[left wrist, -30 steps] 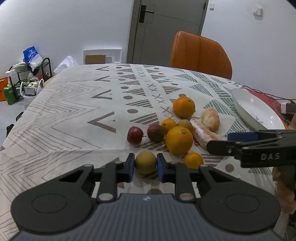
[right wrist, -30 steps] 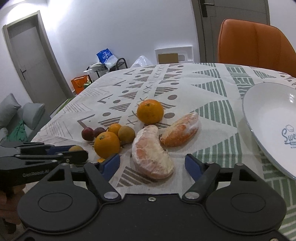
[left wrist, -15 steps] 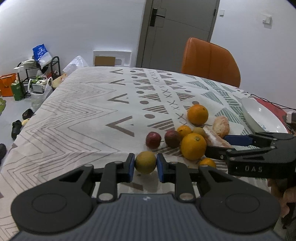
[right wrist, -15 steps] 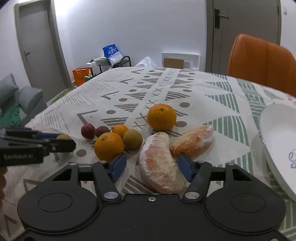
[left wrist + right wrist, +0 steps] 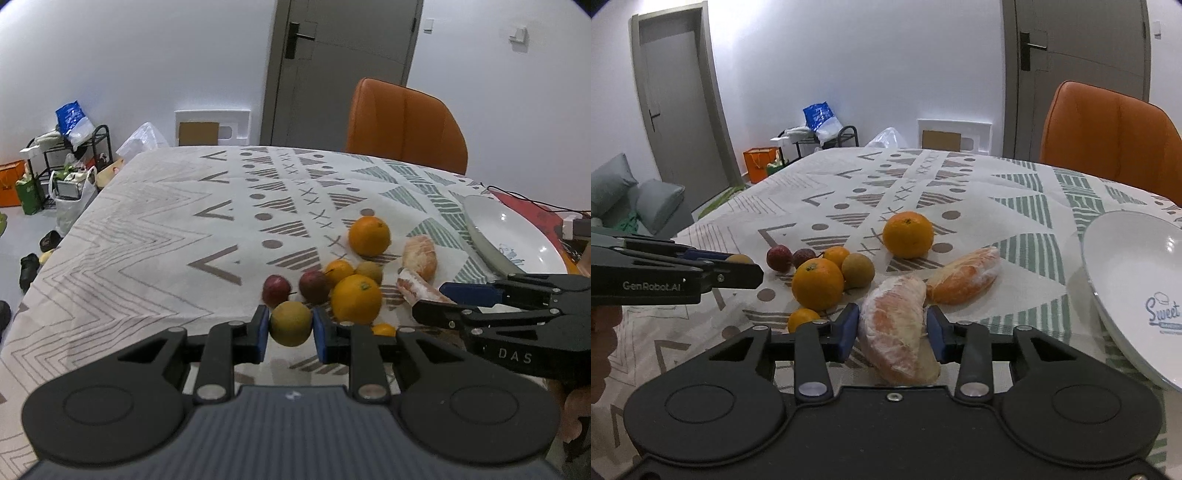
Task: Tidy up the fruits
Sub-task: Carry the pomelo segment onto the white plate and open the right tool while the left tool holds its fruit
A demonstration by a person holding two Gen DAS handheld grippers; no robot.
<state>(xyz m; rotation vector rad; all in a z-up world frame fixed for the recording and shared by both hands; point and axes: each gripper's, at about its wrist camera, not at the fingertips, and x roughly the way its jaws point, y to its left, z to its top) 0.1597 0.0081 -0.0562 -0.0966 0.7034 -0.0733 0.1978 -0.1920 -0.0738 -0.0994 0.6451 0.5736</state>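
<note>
Over on the left wrist view, the left tongs (image 5: 290,330) sit level just above the worktop (image 5: 147,236), pinched on a yellow-green round fruit (image 5: 290,323). Right behind it are two dark red fruits (image 5: 276,288), oranges (image 5: 355,299) and a white plate (image 5: 517,236) off to the side. From the right wrist view, the right tongs (image 5: 892,334) are clamped on a wrapped pomelo segment (image 5: 895,334), with a second segment (image 5: 964,277) just past it.

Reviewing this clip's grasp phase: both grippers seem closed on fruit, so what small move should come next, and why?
Probably carry the right gripper, shut on the wrapped pomelo segment, toward the white plate, which holds no fruit and lies close on its right.
</note>
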